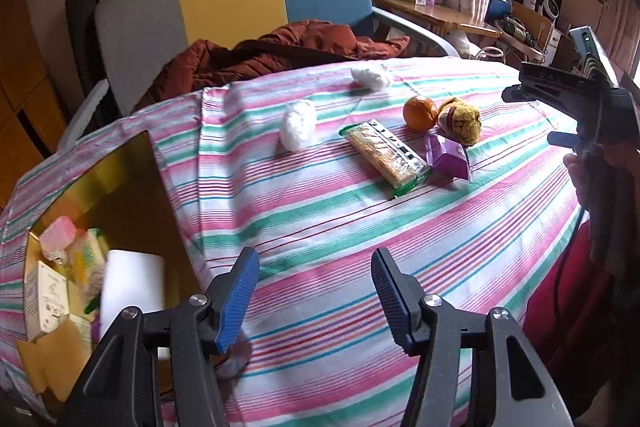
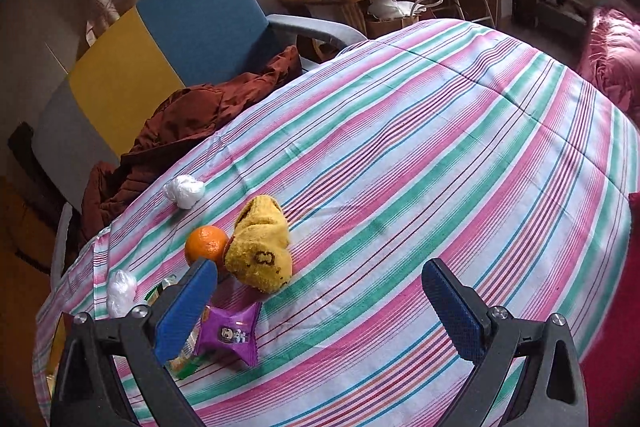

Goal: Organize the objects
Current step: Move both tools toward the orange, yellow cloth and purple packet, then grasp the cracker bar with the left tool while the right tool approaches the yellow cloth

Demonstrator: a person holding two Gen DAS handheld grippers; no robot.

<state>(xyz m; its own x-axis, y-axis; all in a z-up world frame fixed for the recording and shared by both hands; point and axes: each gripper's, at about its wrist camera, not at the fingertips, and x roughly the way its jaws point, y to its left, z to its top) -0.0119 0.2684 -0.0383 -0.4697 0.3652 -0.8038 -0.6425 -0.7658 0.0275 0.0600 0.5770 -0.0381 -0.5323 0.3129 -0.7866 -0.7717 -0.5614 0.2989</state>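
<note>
Left wrist view first: the left hand-held gripper (image 1: 314,301) hangs over the near part of the striped bedspread (image 1: 320,227), jaws partly apart, nothing between the blue pads. The loose things sit further up the bed and a little to the right: a cracker packet (image 1: 386,157) with its long axis running from far-left to near-right, a purple snack pack (image 1: 450,159) touching its near-right end, then an orange (image 1: 420,113) and a yellow sock (image 1: 460,121) just beyond. Two white wads (image 1: 298,125) (image 1: 370,77) lie further left and far. At the near left a yellow box (image 1: 120,187) is already part filled. The right hand-held gripper (image 1: 560,87) shows at the far right edge; its opening I cannot tell from here

Right wrist view now: this gripper (image 2: 332,311) stands wide open and empty. The purple pack lies just inside its left pad, the sock and orange slightly further out to the left, the cracker packet mostly hidden behind that pad. So my call: the right hand is nearer the cluster, and would need to shift left to straddle the pack, while the left hand sits closer to the box
</note>
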